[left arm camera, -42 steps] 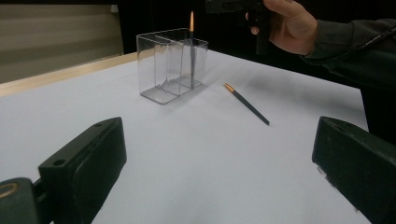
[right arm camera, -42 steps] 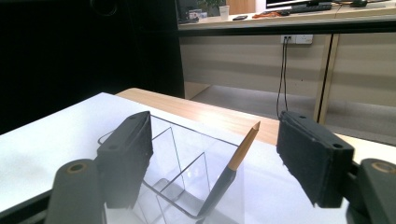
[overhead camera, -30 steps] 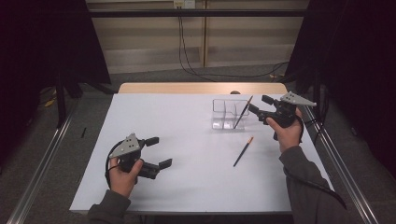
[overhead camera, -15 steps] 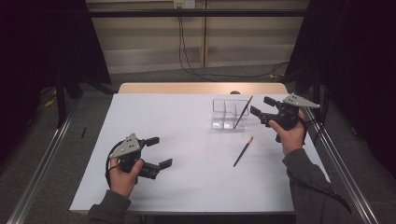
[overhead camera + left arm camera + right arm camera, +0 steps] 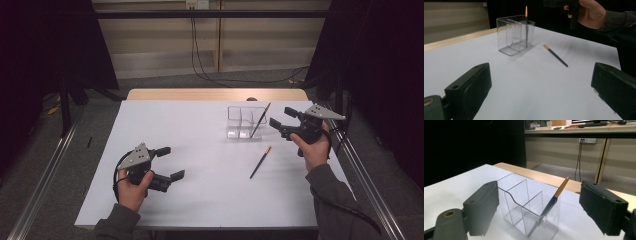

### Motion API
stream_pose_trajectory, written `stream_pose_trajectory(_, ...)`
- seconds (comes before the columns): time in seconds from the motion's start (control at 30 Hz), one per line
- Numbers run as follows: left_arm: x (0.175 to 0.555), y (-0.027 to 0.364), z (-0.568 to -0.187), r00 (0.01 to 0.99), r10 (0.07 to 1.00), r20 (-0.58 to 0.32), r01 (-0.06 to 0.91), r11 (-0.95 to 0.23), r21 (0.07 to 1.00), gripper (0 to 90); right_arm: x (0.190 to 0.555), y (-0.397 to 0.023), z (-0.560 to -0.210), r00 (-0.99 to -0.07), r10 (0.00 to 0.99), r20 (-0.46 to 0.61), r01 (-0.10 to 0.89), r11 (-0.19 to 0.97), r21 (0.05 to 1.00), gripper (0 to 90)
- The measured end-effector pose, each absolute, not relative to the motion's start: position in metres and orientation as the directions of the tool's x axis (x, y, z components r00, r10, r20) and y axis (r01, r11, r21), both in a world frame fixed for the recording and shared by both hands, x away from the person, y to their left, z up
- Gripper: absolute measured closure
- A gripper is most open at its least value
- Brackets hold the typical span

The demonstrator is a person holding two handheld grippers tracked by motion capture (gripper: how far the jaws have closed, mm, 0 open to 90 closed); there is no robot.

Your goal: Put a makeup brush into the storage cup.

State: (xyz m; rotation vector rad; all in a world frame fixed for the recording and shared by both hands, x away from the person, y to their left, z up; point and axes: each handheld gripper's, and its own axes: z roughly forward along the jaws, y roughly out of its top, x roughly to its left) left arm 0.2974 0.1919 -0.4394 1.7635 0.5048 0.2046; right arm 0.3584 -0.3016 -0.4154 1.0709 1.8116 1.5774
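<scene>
Brush (image 5: pixel 260 120) leaning in organizer (image 5: pixel 239 122) | right gripper (image 5: pixel 281 120) fingers wide apart, empty, just been opening

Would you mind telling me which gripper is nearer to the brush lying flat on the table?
Right. The right gripper hovers just beyond the loose brush, beside the clear organizer; the left gripper sits farther off, across the white table.
</scene>
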Motion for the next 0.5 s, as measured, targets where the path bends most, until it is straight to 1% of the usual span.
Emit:
stream_pose_trajectory(0.1,0.297,0.192,-0.439,0.883,0.450,-0.131,0.229,-0.171,0.958,2.8,0.355,-0.302,-0.416,-0.563,0.818,0.116,0.231,0.021,0.973,15.4)
stream_pose_trajectory(0.13,0.297,0.193,-0.439,0.887,0.447,-0.116,0.219,-0.184,0.958,2.8,0.354,-0.302,-0.416,-0.565,0.817,0.114,0.229,0.022,0.973,15.3)
stream_pose_trajectory(0.5,0.297,0.193,-0.438,0.883,0.454,-0.121,0.222,-0.176,0.959,2.7,0.340,-0.303,-0.419,-0.577,0.809,0.110,0.233,0.035,0.972,14.1)
